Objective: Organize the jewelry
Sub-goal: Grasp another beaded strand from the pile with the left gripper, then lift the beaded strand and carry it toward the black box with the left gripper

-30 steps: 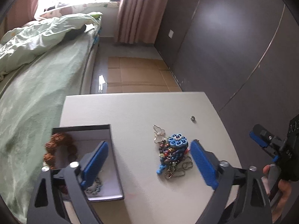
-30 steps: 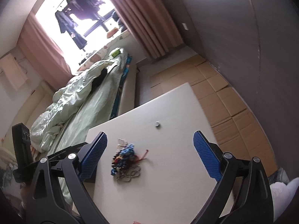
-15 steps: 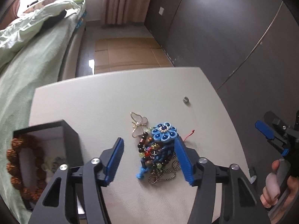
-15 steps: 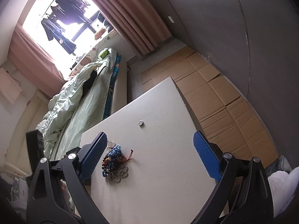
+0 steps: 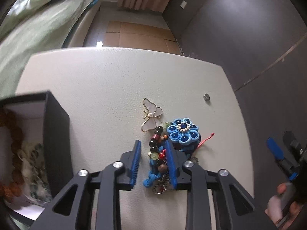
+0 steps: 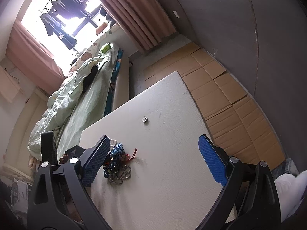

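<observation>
Left gripper [image 5: 153, 161] low over table [image 5: 107, 88], jaws just closing round the beads [image 5: 156, 149] of the jewelry pile; left pad not yet touching, right pad's contact unclear. Chain [image 6: 120, 174] at pile's near end, blue flower [image 5: 182, 130] just right of beads, butterfly [image 5: 151, 117] just beyond. Box [image 5: 55, 134] left of pile, brown bracelet [image 5: 16, 141] inside. Ring [image 5: 206, 96] far right of pile. Right gripper [image 6: 155, 164] wide open, empty, right of pile.

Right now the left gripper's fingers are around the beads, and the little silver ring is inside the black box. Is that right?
Not quite. The left gripper does straddle the beads, but the silver ring lies on the bare white table, far from the black box. The left wrist view shows it.
</observation>
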A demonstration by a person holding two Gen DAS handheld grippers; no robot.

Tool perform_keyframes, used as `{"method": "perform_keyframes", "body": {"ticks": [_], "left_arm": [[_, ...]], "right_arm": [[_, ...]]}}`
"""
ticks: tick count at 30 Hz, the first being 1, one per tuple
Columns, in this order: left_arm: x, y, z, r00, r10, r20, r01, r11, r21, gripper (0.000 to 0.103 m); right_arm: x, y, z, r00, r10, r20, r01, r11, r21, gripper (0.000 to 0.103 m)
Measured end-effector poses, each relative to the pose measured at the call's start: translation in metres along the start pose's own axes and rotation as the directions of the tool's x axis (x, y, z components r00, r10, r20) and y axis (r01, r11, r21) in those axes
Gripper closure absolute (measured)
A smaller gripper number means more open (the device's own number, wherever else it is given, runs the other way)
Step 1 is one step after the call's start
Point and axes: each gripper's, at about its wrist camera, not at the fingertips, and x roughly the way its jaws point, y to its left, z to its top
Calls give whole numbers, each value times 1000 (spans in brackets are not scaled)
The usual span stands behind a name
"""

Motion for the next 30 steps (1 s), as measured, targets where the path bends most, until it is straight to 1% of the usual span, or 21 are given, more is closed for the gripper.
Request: {"method": "perform_keyframes", "body": {"ticks": [1,5,8,14,19,22,25,26,27,28,30], "left_arm": [[2,1,-1,1000,-11,-4,11,1000,-11,89],[-2,4,-3,1000,-17,15,18,999,-34,95],[-11,6,-2,999,-33,33,35,998,-45,95],[-40,-7,3,991,-88,99,91,996,-21,95],[-62,-17,5,982,-128,136,128,992,9,95],[-72,-21,4,977,-153,149,151,988,23,96],[-80,-23,3,972,-174,157,172,985,29,95],[-82,-23,2,971,-178,159,175,984,31,95],[-84,-23,3,970,-181,161,178,984,32,95],[-85,-23,2,970,-186,159,183,983,34,95],[-86,-21,1,968,-202,148,200,979,26,95]], "right_arm": [[1,0,0,1000,0,-2,0,1000,-1,10],[4,4,-3,1000,-4,-14,4,1000,-7,10],[6,5,-3,1000,-4,-21,4,1000,-11,10],[13,11,-6,999,-1,-34,0,1000,-20,10],[20,19,-7,999,5,-47,-6,1000,-28,10],[24,26,-10,998,27,-57,-29,999,-31,10],[29,31,-11,993,93,-76,-94,996,-6,10],[30,33,-12,990,118,-82,-118,993,4,11],[32,36,-14,986,143,-89,-143,990,10,15],[34,39,-15,984,153,-96,-153,988,9,21],[41,47,-18,978,170,-120,-170,985,9,27]]}}
